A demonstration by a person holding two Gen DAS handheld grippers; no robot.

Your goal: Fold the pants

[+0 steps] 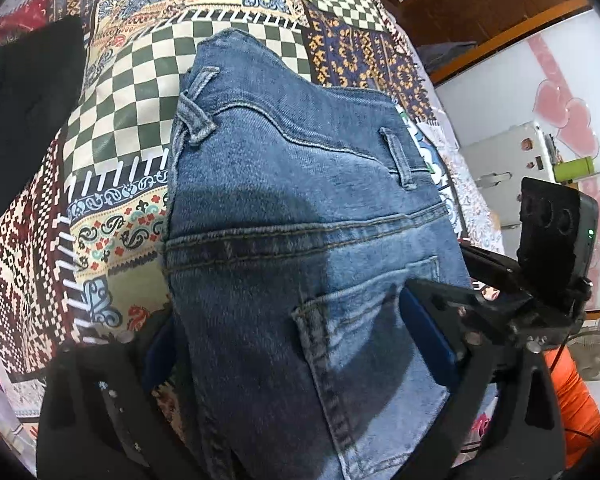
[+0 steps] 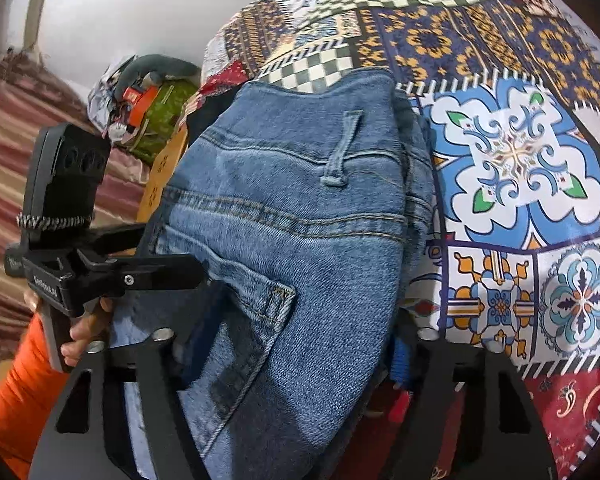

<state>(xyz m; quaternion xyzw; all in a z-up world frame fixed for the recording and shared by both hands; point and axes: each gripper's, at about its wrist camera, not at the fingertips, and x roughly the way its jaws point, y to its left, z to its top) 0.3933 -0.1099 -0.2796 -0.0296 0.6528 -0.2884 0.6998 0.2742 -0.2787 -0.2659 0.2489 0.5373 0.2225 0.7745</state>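
While both hand-held grippers [image 1: 300, 360] [image 2: 288, 364] clamp jeans [image 1: 300, 220], bedspread [image 1: 120, 92] lies open beyond waistband

One pair of folded blue denim jeans [image 1: 300, 240] is lying at the centre, showing one back pocket [image 1: 364, 320] and two belt loops. Two black two-finger grippers are flanking it: the left [image 1: 300, 364] and the right [image 2: 296, 344]. One black folded cloth [image 1: 28, 120] is sitting at nine o'clock on one patchwork-patterned bedspread [image 1: 120, 92].

The jeans [image 1: 300, 240] run off at 6 o'clock (legs unseen); denim hides each gripper's fingertips in both views.
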